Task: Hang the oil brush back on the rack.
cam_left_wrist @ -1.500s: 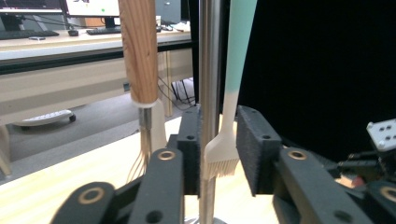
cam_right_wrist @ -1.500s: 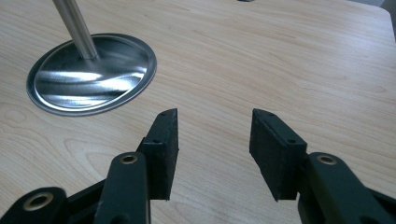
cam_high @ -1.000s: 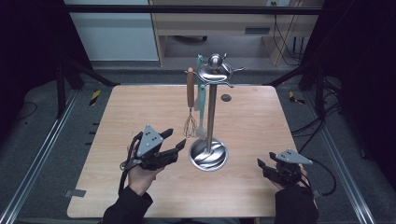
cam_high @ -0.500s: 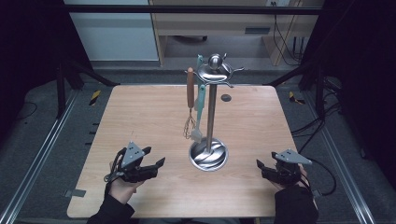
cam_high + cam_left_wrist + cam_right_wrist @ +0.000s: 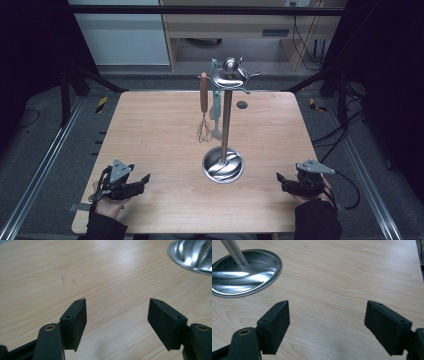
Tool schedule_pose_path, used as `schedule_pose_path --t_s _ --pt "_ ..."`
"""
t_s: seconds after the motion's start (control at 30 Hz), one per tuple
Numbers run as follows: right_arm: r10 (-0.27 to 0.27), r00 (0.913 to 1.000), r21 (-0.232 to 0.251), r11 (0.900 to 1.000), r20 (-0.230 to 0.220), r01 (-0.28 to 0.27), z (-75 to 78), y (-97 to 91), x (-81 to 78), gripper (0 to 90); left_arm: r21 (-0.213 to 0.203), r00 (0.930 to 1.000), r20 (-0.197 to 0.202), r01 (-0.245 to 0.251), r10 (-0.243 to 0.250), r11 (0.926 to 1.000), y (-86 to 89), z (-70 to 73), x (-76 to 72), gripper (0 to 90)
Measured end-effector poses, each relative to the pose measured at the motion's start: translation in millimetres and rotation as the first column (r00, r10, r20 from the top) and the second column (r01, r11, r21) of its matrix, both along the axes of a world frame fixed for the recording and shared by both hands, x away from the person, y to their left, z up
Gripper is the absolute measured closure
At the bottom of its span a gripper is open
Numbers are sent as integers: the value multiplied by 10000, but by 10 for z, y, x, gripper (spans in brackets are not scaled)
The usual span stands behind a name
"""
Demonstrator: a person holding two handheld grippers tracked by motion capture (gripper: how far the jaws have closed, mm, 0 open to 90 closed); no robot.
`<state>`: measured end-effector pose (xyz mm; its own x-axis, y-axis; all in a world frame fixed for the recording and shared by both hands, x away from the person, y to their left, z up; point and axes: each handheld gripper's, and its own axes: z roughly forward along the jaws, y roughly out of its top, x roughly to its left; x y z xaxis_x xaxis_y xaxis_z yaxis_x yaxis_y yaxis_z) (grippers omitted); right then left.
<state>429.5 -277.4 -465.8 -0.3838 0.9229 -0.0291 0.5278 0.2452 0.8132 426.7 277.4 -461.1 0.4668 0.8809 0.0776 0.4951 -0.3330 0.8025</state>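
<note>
Fingers, left gripper: black pads are held well apart over bare wood, with nothing between them; the jaws have just been opening.
Fingers, right gripper: pads are spread wide, nothing is clamped, and bare wood is seen between them; these jaws have just been opening too.
Left gripper, place: it is held low at the near left corner of the table, pointed toward the stand's base, with the hand seen behind it.
Right gripper, place: it is held low near the near right edge, pointed toward the base from the other side.
Utensil stand: it is set upright near the table's middle, between the two grippers and apart from both; a steel pole is carried on a round dished base.
Base, contents: nothing but the pole's foot is seen in the dish; its rim is seen at the upper right of the left gripper view and at the upper left of the right gripper view.
Whisk: it is hung from the stand's top ring by its brown handle, wires down, clear of the table.
Teal utensil: it is hung just beside the whisk, close against the pole.
Dark round spot: it is seen on the table behind the stand.
</note>
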Motion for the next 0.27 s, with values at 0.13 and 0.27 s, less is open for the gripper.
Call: schedule_pose_path --t_s 0.13,0.27 --pt "-16 10000 -45 10000 47 16 3 -11 -3 203 26 9994 -184 -303 304 9995 95 -36 44 297" --pt "-109 9999 -63 9999 -59 108 -2 -18 -1 199 294 9985 -391 -373 384 9989 159 -73 80 287"
